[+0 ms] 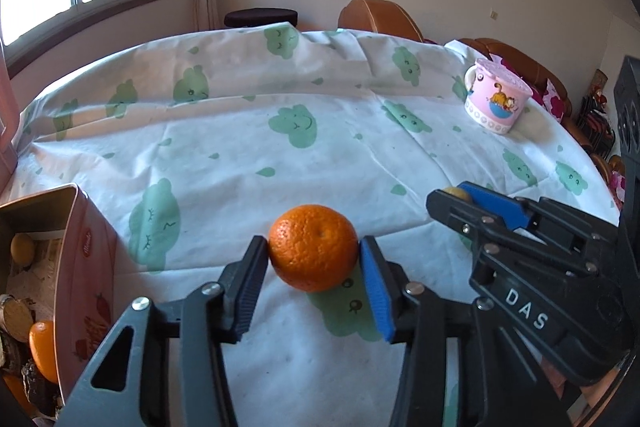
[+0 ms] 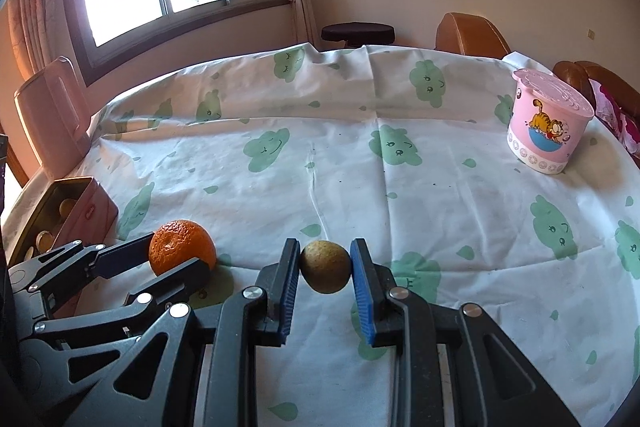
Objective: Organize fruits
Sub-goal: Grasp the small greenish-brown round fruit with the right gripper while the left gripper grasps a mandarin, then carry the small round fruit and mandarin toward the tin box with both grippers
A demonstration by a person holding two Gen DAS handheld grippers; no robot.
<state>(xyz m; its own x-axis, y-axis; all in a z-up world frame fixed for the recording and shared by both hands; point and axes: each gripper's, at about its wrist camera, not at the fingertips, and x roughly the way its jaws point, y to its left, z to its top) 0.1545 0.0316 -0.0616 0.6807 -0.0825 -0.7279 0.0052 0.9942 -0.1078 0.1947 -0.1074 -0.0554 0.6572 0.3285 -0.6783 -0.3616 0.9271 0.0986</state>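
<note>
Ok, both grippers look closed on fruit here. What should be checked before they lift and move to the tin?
1. Left gripper pads pressing both sides of the orange: ok.
2. Right gripper shut on the small yellow-green fruit: ok.
3. Grippers clear of each other: ok, side by side, apart.
4. Tin open: ok, no lid on top.
5. Space left inside the tin: cannot tell, partly filled.
6. Pink cup out of the way: ok.

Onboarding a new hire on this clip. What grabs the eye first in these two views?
The bright orange near the front of the cloud-print tablecloth, with the left tool shut on it. Just to its right, the right tool is shut on a small greenish-brown fruit. Next come the pink cartoon-cat cup at the far right, and the open pink tin at the left edge with fruit already inside.
</note>
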